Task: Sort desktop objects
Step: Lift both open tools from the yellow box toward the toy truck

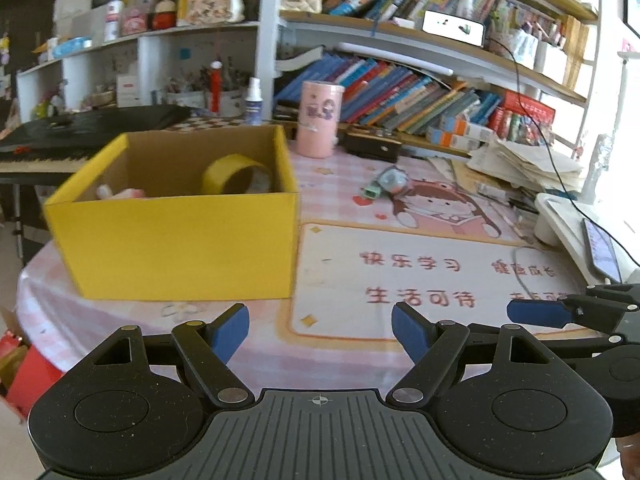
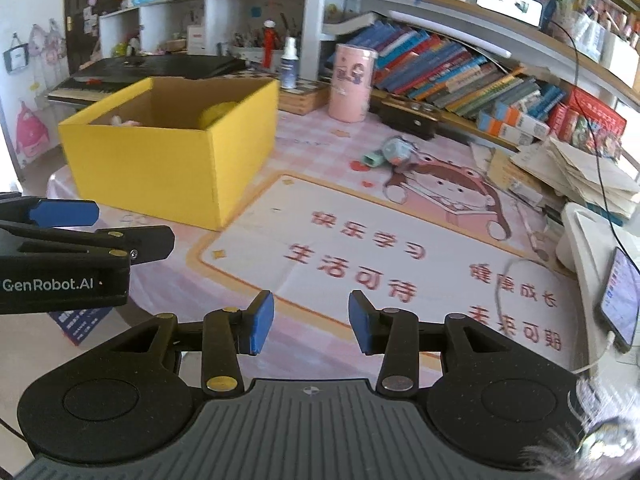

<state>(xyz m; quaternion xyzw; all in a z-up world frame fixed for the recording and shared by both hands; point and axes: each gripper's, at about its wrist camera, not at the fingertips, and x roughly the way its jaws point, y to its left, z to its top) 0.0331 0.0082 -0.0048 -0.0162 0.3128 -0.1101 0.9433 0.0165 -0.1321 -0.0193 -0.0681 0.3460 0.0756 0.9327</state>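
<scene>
small toy [image 1: 387, 181] lengthwise toward yellow box [image 1: 180, 236]

A child's study corner at home: white shelves [image 1: 400, 36] crammed with leaning colourful books [image 1: 404, 96], a black electronic keyboard [image 1: 80, 128] off to the side, and a desk under a pink cartoon-girl mat [image 2: 400, 248] printed with Chinese characters.

Both wrist cameras look down and forward over the tabletop [image 1: 340, 208] toward the bookshelves. The left view sits close, facing the yellow box [image 1: 176, 236]; the right view stands farther right of it, sharing the box [image 2: 160, 160] and the mat.
</scene>
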